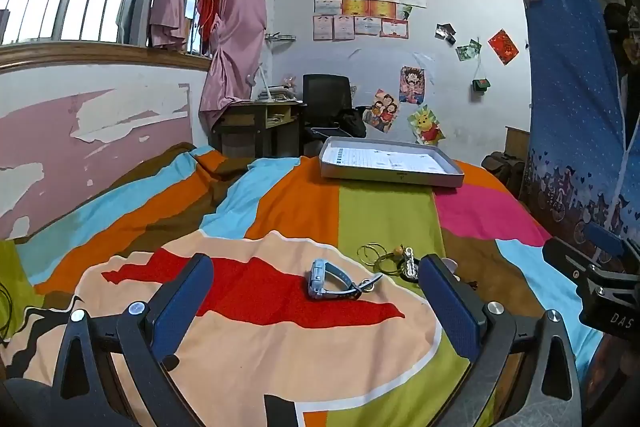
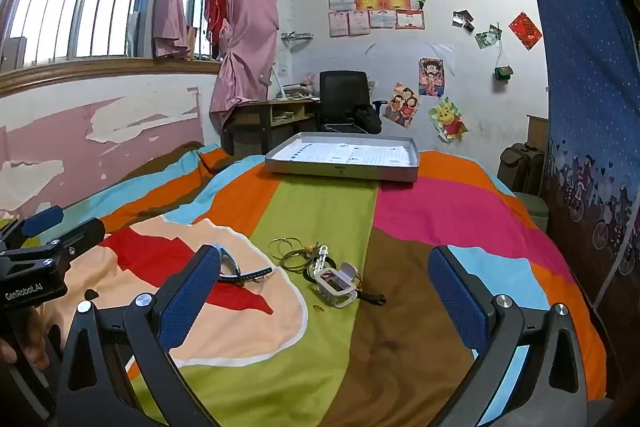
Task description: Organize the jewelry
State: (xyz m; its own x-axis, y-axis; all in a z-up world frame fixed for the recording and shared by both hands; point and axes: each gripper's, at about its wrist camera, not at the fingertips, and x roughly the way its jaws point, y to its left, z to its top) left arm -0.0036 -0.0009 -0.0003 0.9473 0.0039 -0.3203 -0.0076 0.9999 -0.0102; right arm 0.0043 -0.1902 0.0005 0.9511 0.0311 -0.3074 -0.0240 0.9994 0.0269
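Observation:
A light-blue wristwatch (image 1: 334,281) lies on the bedspread's red patch, between and just beyond the tips of my left gripper (image 1: 316,291), which is open and empty. To its right lies a small heap: thin gold bangles (image 1: 370,253), a silver chain (image 1: 408,261) and dark rings. In the right wrist view the bangles (image 2: 286,247), the chain (image 2: 320,259) and a white watch case (image 2: 336,285) lie ahead of my right gripper (image 2: 324,285), open and empty. The blue watch (image 2: 240,273) is partly hidden behind its left finger. A shallow grey tray (image 1: 390,177) (image 2: 340,173) sits farther back on the bed.
The colourful bedspread (image 2: 328,203) covers the whole bed. A peeling wall (image 1: 92,131) runs along the left. A desk (image 2: 272,115) and black chair (image 2: 344,95) stand behind the bed. A blue curtain (image 2: 588,107) hangs at the right. The other gripper (image 1: 600,283) shows at each view's edge.

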